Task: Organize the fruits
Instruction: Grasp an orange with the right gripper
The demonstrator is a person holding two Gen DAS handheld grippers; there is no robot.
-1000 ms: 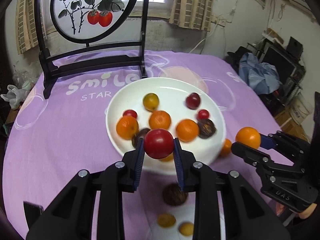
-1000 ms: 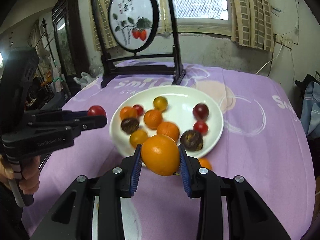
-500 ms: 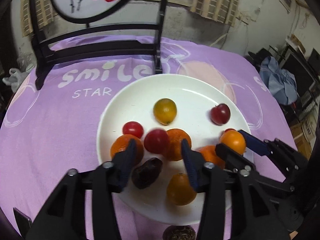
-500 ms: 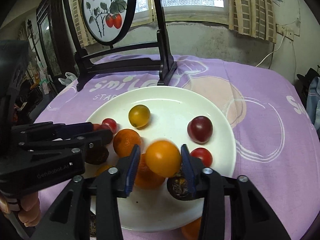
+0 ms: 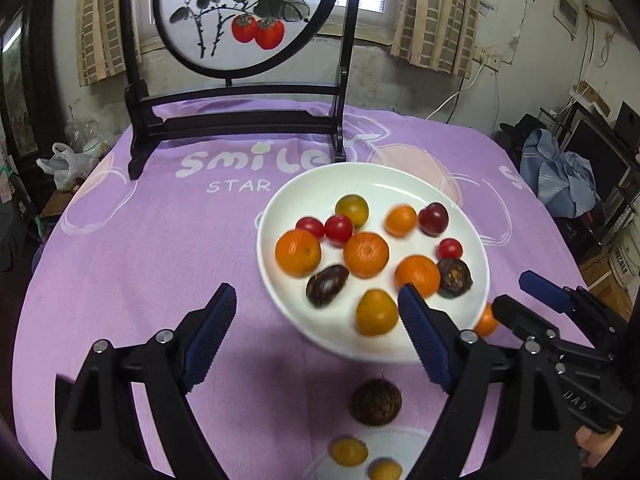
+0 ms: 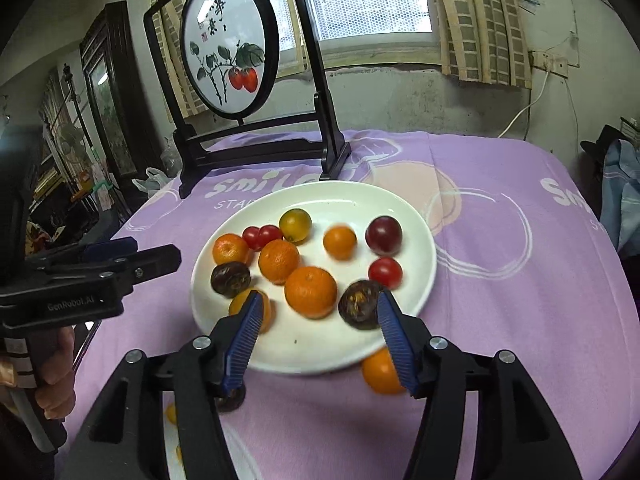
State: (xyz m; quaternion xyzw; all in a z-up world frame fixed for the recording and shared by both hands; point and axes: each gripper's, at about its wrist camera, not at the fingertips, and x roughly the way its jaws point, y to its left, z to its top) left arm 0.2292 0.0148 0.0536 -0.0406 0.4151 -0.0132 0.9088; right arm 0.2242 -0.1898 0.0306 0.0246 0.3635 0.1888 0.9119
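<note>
White plate (fruit-laden), beyond spread jaws

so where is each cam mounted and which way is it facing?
Left wrist: on the left tool, facing forward and down at the white plate; own open fingers, right tool at right.
Right wrist: on the right tool, facing the plate; own open fingers, left tool and holding hand at left.
Shared: plate, purple cloth, round screen.
</note>
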